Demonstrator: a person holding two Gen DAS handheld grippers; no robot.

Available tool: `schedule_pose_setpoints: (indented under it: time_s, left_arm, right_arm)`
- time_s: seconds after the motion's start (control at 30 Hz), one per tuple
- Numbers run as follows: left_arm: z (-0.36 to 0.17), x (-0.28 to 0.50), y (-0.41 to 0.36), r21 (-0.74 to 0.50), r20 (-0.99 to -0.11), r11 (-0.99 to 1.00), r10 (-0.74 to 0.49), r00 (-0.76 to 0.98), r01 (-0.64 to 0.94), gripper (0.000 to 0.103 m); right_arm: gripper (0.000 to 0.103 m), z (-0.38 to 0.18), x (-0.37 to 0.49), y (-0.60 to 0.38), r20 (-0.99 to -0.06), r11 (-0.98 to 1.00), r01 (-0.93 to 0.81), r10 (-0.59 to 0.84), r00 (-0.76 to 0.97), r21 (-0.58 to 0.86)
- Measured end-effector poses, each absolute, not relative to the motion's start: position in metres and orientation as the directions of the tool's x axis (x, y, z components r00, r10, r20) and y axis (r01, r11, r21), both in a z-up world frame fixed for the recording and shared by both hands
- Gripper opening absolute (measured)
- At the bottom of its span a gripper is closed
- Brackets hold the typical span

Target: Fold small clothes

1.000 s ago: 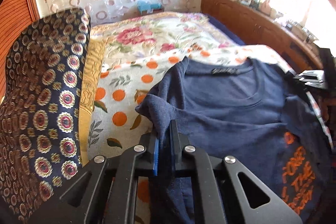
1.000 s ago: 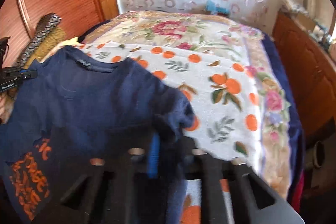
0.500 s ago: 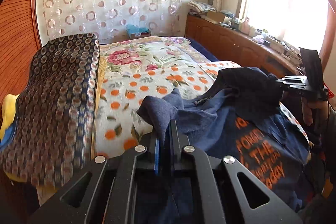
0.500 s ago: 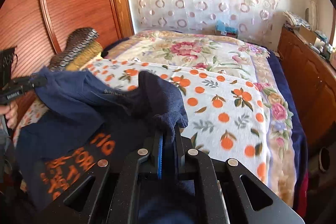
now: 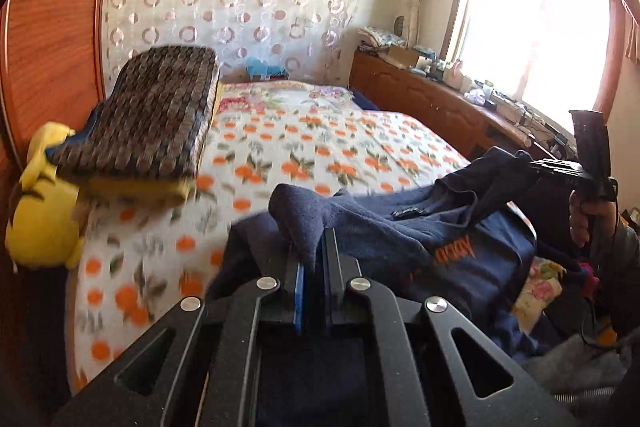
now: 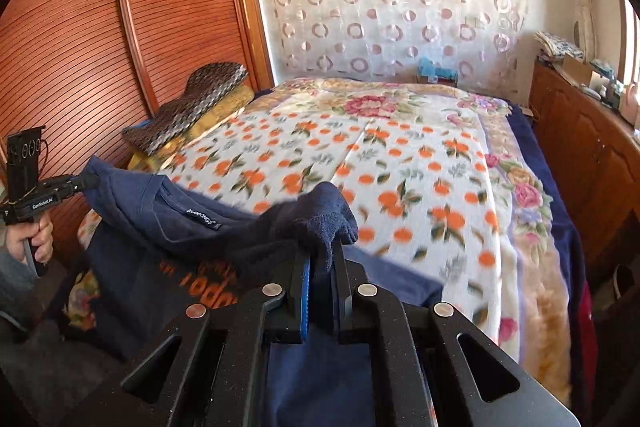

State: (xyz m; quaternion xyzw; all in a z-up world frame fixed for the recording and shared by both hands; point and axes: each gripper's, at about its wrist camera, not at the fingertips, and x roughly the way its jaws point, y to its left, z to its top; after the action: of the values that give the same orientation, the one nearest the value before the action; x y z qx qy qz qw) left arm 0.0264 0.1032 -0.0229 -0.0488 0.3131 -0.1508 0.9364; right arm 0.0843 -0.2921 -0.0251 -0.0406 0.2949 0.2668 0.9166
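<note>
A navy blue T-shirt (image 5: pixel 404 227) with orange print hangs in the air between both grippers, above the near edge of the bed. My left gripper (image 5: pixel 315 259) is shut on one shoulder corner of it. My right gripper (image 6: pixel 322 259) is shut on the other shoulder corner of the shirt (image 6: pixel 200 227). The collar sags between them and the body hangs down. The right gripper also shows at the right of the left wrist view (image 5: pixel 560 171), and the left gripper at the left of the right wrist view (image 6: pixel 76 183).
The bed has an orange-dotted blanket (image 5: pixel 320 155) over a floral cover (image 6: pixel 400 107). Patterned pillows (image 5: pixel 152 119) and a yellow plush toy (image 5: pixel 44 211) lie at the headboard. A wooden cabinet (image 5: pixel 440 107) runs under the window on the right.
Both grippers have lifted the shirt off the blanket and drawn it back toward the near edge of the bed. The shirt now hangs instead of lying flat.
</note>
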Motion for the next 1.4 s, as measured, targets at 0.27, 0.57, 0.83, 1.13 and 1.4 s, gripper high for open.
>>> schedule_pose_setpoints:
  time_s: [0.27, 0.57, 0.83, 1.13, 1.4]
  left_arm:
    - [-0.016, -0.014, 0.098, -0.170, -0.586, 0.954, -0.300, 0.753, 0.247, 0.008]
    - [-0.042, -0.020, 0.100, -0.172, -0.659, 0.960, -0.280, 0.698, 0.223, 0.008]
    - [-0.039, -0.019, 0.103, -0.125, -0.675, 0.973, -0.227, 0.702, 0.193, 0.024]
    - [-0.022, -0.015, 0.113, -0.133, -0.614, 0.974, -0.226, 0.756, 0.183, 0.081]
    - [-0.051, 0.018, 0.120, -0.125, -0.672, 0.982, -0.187, 0.717, 0.139, 0.081]
  right_arm:
    - [0.007, -0.027, 0.039, -0.309, -0.596, 0.860, -0.507, 0.437, 0.674, 0.058]
    - [0.007, -0.037, 0.017, -0.291, -0.693, 0.851, -0.525, 0.370, 0.619, -0.015]
    - [0.007, -0.042, 0.027, -0.291, -0.724, 0.867, -0.498, 0.344, 0.599, 0.001]
    - [0.008, -0.046, 0.021, -0.286, -0.709, 0.871, -0.491, 0.356, 0.608, 0.016]
    - [0.014, -0.043, 0.011, -0.294, -0.716, 0.881, -0.474, 0.334, 0.613, 0.005]
